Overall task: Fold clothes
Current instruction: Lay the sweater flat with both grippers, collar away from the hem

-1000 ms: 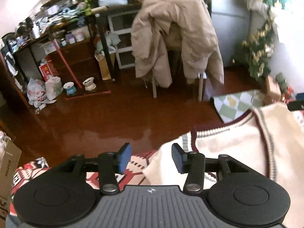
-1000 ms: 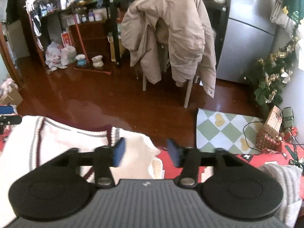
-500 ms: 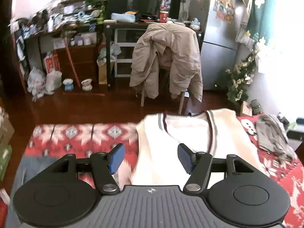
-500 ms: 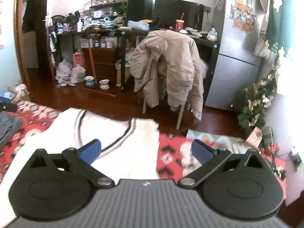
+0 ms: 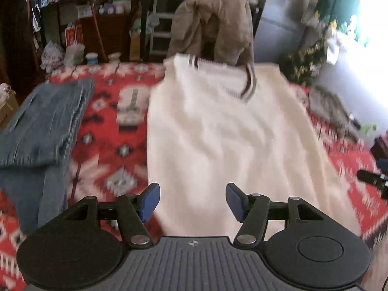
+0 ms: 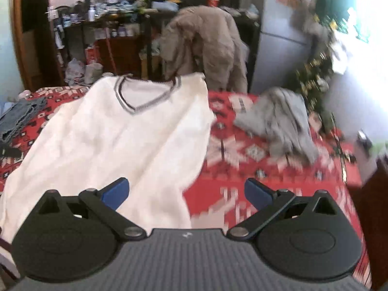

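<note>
Cream knit, soft and limp — the V-neck sweater vest (image 5: 218,133) lay spread flat, neckline away from the cameras, on the red patterned blanket (image 5: 109,131). It looked light but bulky, a garment likely to sag and drape from wherever it was lifted, and its loose weave should give the pads plenty of friction rather than slip. Nothing about it seemed fragile, though a pinch taken too shallow might pull a single layer and leave the back behind. The sensible holds, judging by how it lay, were the two near hem corners or the side edges, one per hand, so the fold could be carried over evenly.

Folded blue jeans (image 5: 41,126) sat to the vest's left and a crumpled grey garment (image 6: 278,121) to its right, both apart from it.

In the left wrist view, the left gripper (image 5: 192,202) hung over the vest's near left part with its jaws roughly half open and nothing between them. The right gripper (image 6: 185,192) stood over the vest's right edge, jaws spread fully wide — empty, gripping no cloth.
</note>
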Demonstrator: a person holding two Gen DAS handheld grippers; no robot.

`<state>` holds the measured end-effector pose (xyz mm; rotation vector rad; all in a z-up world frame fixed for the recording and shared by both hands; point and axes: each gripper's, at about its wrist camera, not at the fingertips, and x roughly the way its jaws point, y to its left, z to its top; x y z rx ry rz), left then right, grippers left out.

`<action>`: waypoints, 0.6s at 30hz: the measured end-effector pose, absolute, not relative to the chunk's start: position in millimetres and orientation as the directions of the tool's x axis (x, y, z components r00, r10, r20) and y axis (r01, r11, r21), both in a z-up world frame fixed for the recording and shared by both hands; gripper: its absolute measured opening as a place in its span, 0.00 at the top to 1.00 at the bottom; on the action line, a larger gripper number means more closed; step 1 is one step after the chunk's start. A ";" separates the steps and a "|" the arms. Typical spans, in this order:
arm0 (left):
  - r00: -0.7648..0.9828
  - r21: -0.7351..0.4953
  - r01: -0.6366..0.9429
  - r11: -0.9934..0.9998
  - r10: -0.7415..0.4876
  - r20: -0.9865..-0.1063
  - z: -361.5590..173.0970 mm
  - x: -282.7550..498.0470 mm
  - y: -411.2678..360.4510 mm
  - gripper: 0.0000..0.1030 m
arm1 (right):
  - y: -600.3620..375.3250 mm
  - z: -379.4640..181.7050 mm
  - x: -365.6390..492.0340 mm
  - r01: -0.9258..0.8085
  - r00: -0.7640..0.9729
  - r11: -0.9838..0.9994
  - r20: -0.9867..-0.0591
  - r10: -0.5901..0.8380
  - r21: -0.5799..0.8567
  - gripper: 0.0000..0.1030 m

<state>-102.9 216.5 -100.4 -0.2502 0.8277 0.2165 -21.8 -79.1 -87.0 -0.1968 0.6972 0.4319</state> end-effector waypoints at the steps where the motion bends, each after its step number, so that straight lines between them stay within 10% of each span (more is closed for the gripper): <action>1: 0.647 -0.128 -0.289 0.949 0.095 -0.756 -103.7 -108.9 212.3 0.45 | -80.2 -90.3 -27.4 -0.436 0.680 0.899 -0.664 0.310 -0.027 0.01; 9: 0.580 -0.010 -0.319 0.948 0.187 -0.793 -129.3 -135.1 190.1 0.45 | -86.9 -94.8 -47.1 -0.362 0.651 0.929 -0.693 0.312 0.077 0.01; 13: 0.595 -0.058 -0.298 0.953 0.138 -0.791 -130.9 -150.9 195.9 0.76 | -85.5 -92.6 -42.1 -0.366 0.641 0.928 -0.705 0.302 0.064 0.01; 18: 0.586 -0.183 -0.351 0.918 0.063 -0.808 -135.4 -167.9 220.5 0.90 | -94.3 -89.6 -47.8 -0.374 0.639 0.927 -0.718 0.275 0.022 0.01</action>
